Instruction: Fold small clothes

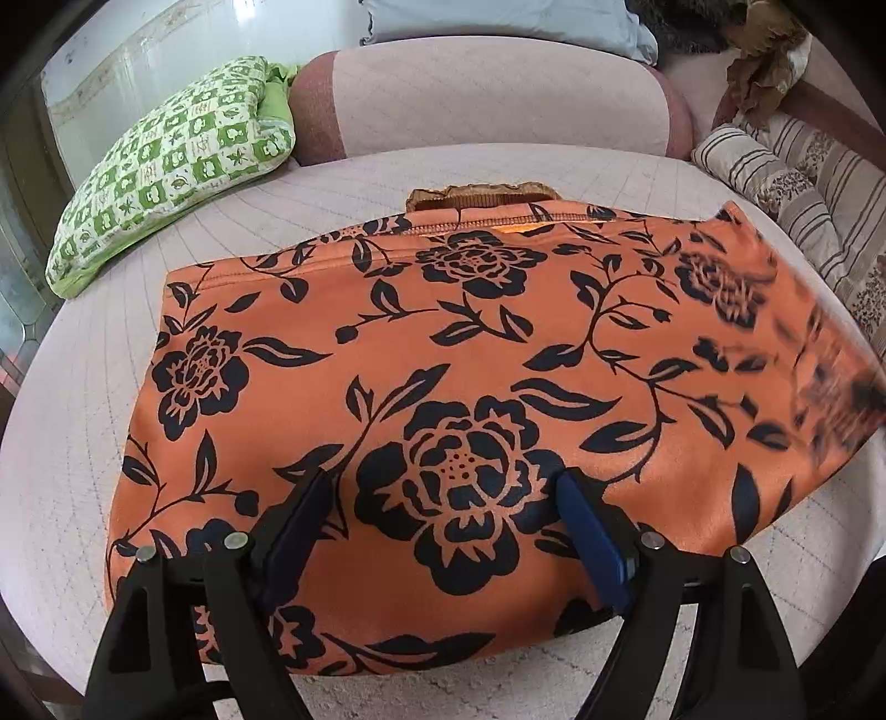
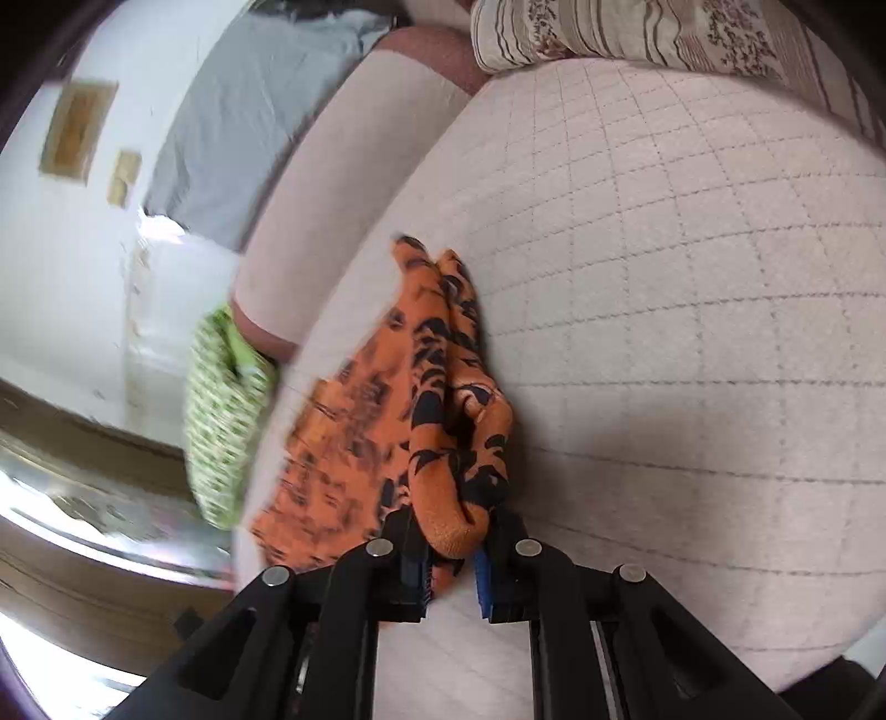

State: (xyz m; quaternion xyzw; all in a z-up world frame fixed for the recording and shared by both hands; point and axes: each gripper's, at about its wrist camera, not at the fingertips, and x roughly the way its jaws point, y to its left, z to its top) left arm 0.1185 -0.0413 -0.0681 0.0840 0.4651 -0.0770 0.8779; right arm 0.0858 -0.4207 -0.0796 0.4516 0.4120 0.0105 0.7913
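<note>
We see the orange floral garment point(image 1: 443, 354) spread on the quilted bed point(image 1: 83, 421). Our right gripper point(image 2: 451, 545) pinches its bunched edge; our left gripper point(image 1: 443, 498) hovers spread above it. Through the blur, that shallow pinch seems liable to slip mid-fold.

A pale pink quilted bed cover point(image 1: 83, 443) with stitched grid lines spreads across the scene. At the far left lies a green-and-white checked pillow point(image 1: 177, 166), touching a pink bolster point(image 1: 487, 94) that runs along the far edge. Behind the bolster sits a pale blue cushion point(image 1: 498, 16). At the far right, a striped floral quilt point(image 1: 803, 183) lies bunched, with crumpled brown fabric point(image 1: 769, 55) beyond it.
</note>
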